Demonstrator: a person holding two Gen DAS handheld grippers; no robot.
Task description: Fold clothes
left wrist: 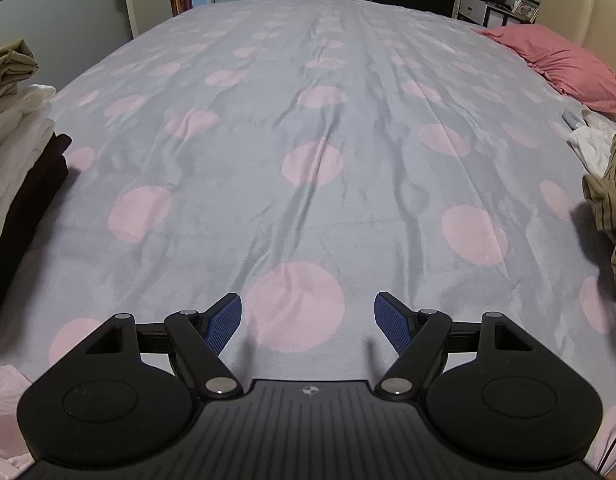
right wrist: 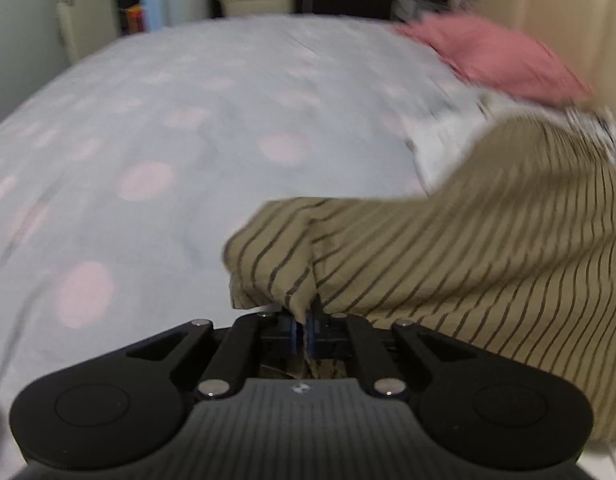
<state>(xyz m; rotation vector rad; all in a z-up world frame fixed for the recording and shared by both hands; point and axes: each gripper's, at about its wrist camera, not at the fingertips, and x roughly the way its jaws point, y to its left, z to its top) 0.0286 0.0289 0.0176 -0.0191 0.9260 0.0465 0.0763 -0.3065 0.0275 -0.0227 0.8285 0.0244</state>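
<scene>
- Right gripper [right wrist: 304, 334]: jaws clamped on the tan, dark-striped cloth garment [right wrist: 468, 248], above the grey, pink-dotted bedspread [right wrist: 168, 120].
- Left gripper [left wrist: 308, 320]: jaws spread, empty; only its view shows the folded clothes stack [left wrist: 12, 128] at the bedspread's left edge.

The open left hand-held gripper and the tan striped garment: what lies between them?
Only bare grey blanket with pink dots, seen in the left wrist view, separates the left hand-held gripper from the tan striped garment.

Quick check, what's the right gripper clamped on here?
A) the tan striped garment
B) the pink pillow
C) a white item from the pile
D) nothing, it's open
A: in the right wrist view the right gripper has its jaws shut on a bunched edge of the tan striped garment, while the left gripper is open and empty above the dotted bedspread.
</scene>
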